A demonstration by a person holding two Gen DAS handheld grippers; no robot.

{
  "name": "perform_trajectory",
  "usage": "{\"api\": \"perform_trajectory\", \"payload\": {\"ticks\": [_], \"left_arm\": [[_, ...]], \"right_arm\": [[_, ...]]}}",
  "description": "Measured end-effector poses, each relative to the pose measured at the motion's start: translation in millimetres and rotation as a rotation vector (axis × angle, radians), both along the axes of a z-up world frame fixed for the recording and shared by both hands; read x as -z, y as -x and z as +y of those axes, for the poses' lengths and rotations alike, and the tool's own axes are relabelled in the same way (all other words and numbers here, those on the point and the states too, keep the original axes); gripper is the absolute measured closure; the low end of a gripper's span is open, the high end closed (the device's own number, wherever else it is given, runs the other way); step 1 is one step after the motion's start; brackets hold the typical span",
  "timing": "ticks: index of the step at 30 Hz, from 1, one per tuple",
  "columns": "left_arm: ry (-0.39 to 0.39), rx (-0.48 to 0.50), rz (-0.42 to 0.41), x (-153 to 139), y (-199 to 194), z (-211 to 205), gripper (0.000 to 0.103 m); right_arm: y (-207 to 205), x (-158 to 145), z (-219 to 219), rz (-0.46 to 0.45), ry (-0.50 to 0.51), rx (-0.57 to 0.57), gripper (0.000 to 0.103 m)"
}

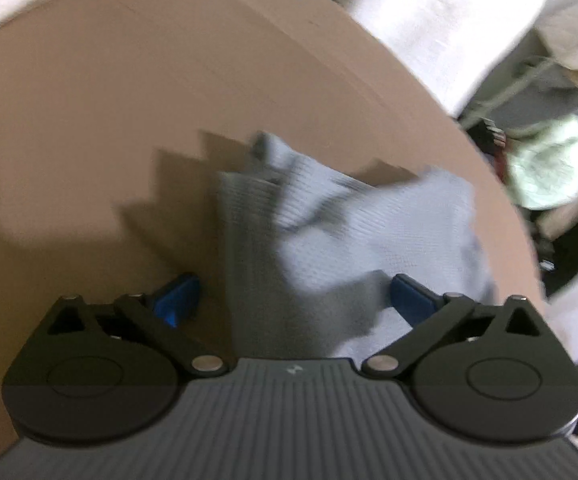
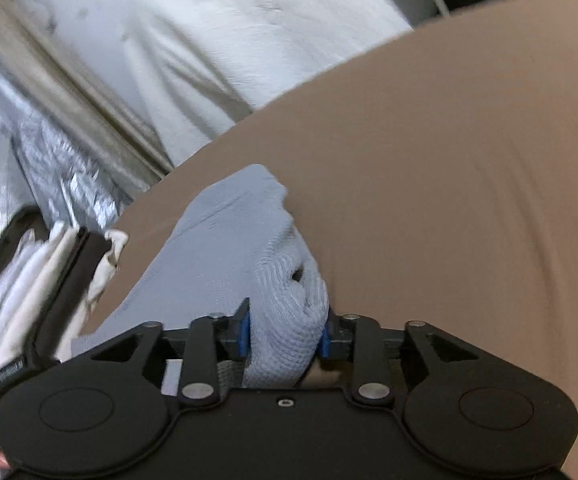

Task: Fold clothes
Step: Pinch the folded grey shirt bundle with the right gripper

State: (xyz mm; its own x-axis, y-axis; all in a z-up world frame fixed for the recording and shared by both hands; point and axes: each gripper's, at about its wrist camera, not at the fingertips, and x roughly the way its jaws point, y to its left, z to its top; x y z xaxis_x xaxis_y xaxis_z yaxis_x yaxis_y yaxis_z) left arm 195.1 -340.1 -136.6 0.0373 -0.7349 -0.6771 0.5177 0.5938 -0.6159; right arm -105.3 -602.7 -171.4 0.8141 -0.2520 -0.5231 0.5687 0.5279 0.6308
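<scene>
A light blue-grey waffle-knit cloth (image 1: 349,220) lies crumpled on the brown covered surface (image 1: 129,80). My left gripper (image 1: 293,300) hangs just over its near part, jaws wide apart. The cloth runs between the blue pads (image 1: 177,296), but neither pad presses on it. In the right wrist view the same cloth (image 2: 229,232) stretches away to the left across the brown surface (image 2: 449,160). My right gripper (image 2: 285,338) is shut on a bunched fold of it, and the knit bulges out between the two blue pads.
The brown surface ends in a curved edge, with white fabric (image 2: 249,40) beyond it. Silver foil material (image 2: 61,160) and a black container of white cloths (image 2: 29,280) sit off the left edge. A pale green cloth (image 1: 549,160) lies in clutter at the right.
</scene>
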Motion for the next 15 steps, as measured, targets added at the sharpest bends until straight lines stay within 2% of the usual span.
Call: {"api": "perform_trajectory", "payload": {"ticks": [1,2,3,6,8,11,13,15], "left_arm": [[0.022,0.011,0.027,1,1,0,0.040],[0.037,0.019,0.042,1,3,0,0.041],[0.036,0.022,0.032,0,3,-1,0.049],[0.034,0.026,0.007,-2,6,-1,0.051],[0.040,0.007,0.031,4,3,-1,0.049],[0.075,-0.028,0.105,17,-4,-2,0.040],[0.095,-0.019,0.133,19,-5,-5,0.026],[0.092,0.008,0.130,16,-3,-11,0.024]], "right_arm": [[2,2,-1,-0.013,-0.021,0.005,0.061],[3,4,-2,-0.024,-0.036,0.007,0.056],[2,6,-2,-0.034,-0.050,0.006,0.053],[0,8,-3,-0.064,-0.057,-0.014,0.050],[-2,7,-1,-0.072,-0.023,-0.032,0.067],[-2,10,0,-0.062,-0.021,-0.031,0.064],[0,15,-1,-0.077,-0.066,-0.003,0.062],[1,18,-3,-0.089,-0.095,0.008,0.061]]}}
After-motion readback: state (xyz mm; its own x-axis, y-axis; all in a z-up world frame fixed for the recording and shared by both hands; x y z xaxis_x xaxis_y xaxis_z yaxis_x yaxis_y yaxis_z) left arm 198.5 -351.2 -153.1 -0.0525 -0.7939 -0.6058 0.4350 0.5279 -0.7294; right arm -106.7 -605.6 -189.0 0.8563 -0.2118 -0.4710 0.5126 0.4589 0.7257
